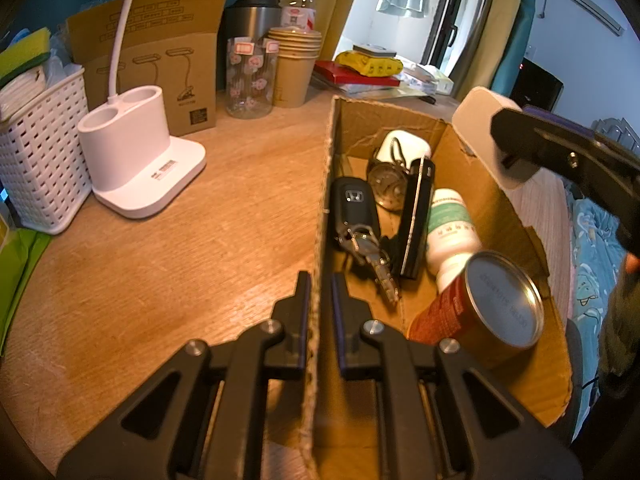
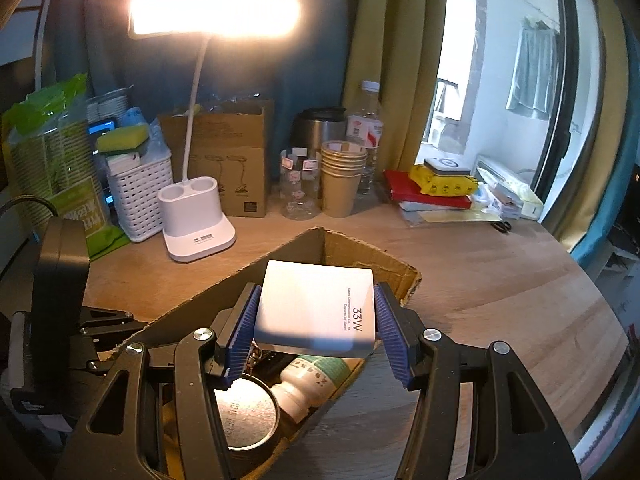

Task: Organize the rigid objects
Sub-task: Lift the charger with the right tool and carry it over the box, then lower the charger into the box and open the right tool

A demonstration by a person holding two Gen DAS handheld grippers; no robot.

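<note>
An open cardboard box [image 1: 500, 216] sits on the wooden desk. Inside lie a car key [image 1: 354, 208], a black flat device [image 1: 418, 220], a white pill bottle [image 1: 450, 232], a tin can [image 1: 500, 300], a small round clock [image 1: 386, 180] and a white case [image 1: 404, 142]. My left gripper [image 1: 321, 280] is shut on the box's left wall. My right gripper [image 2: 316, 312] is shut on a white 33W charger [image 2: 316, 308] and holds it above the box [image 2: 360, 252]; it also shows in the left wrist view [image 1: 480, 128].
A white desk lamp [image 2: 196, 216], lit, stands behind the box with a white basket [image 2: 140, 196], a lamp carton [image 2: 236, 168], a jar [image 2: 300, 184], paper cups [image 2: 342, 176] and a water bottle [image 2: 368, 132]. Red book and yellow pack [image 2: 432, 188] lie back right.
</note>
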